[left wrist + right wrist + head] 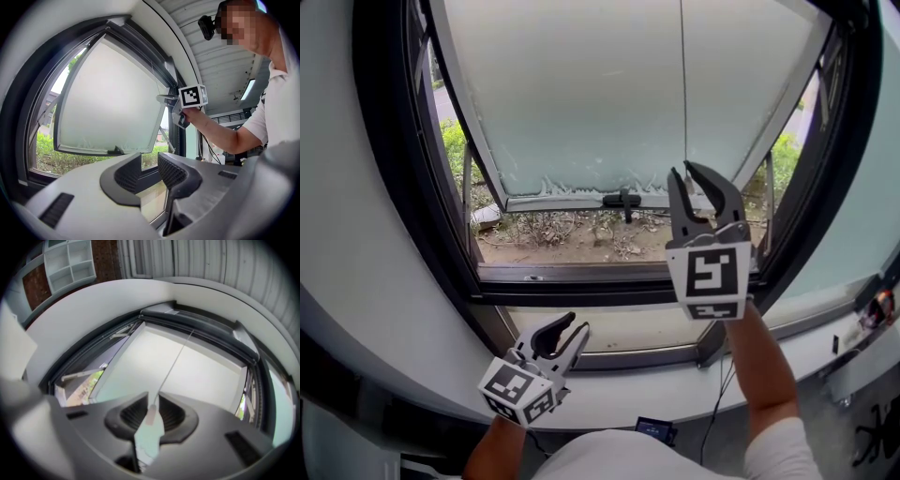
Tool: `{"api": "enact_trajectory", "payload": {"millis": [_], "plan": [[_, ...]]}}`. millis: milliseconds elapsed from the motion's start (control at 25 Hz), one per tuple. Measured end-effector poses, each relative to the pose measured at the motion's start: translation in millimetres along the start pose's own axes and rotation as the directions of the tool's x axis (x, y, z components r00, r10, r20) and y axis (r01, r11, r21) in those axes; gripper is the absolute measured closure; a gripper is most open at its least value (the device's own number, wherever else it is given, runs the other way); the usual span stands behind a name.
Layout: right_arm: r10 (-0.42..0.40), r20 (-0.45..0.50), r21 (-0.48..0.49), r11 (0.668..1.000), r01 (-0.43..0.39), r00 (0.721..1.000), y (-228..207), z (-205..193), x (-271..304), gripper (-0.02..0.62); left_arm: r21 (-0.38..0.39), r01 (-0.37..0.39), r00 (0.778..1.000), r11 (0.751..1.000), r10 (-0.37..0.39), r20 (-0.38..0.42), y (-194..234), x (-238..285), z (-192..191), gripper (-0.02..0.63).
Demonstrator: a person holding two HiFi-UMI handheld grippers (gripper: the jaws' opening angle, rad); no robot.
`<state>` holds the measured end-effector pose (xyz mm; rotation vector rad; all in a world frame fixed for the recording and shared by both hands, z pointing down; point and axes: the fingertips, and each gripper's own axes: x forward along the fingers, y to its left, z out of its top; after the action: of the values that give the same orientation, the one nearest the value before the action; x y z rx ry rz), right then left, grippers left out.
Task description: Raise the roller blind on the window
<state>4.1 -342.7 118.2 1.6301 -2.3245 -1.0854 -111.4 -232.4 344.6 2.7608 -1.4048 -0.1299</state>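
Right claw (682, 173) pinches the cord (682, 84) — it runs straight up toward the blind, out of sight. Left claw (578, 324), lower down, is open, empty. Pull jerkily and the thin cord could slip out.

Open gap under the tilted pane (581, 94), out toward the ground (572, 246); shut off above by the pane; dark frame (403, 187) tight on both sides; thin cord (683, 84) hanging down the middle; free air over the sill (441, 375).
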Motion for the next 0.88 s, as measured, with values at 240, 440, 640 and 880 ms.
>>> {"api": "enact_trajectory", "payload": {"millis": [240,440,640,880], "plan": [[0.006,-0.021,0.001,1.0,-0.006,1.0,5.1,-4.9,2.9,0.528,-0.004,-0.002,1.0,1.0,0.002,-0.004,3.4,-3.4,-1.3,0.482],[0.007,-0.032,-0.003,1.0,-0.007,0.999,9.0,-5.7,4.5,0.511,-0.008,0.0,1.0,1.0,0.0,-0.007,6.6,-6.5,-1.3,0.482],[0.002,-0.039,-0.004,1.0,-0.002,0.999,13.3,-4.5,4.6,0.484,-0.008,0.012,1.0,1.0,-0.012,-0.012,11.3,-10.4,-3.2,0.482],[-0.012,-0.055,-0.005,1.0,0.012,0.998,20.2,1.2,1.1,0.468,-0.008,0.033,0.999,0.999,-0.033,-0.018,16.1,-21.1,-1.5,0.482]]}}
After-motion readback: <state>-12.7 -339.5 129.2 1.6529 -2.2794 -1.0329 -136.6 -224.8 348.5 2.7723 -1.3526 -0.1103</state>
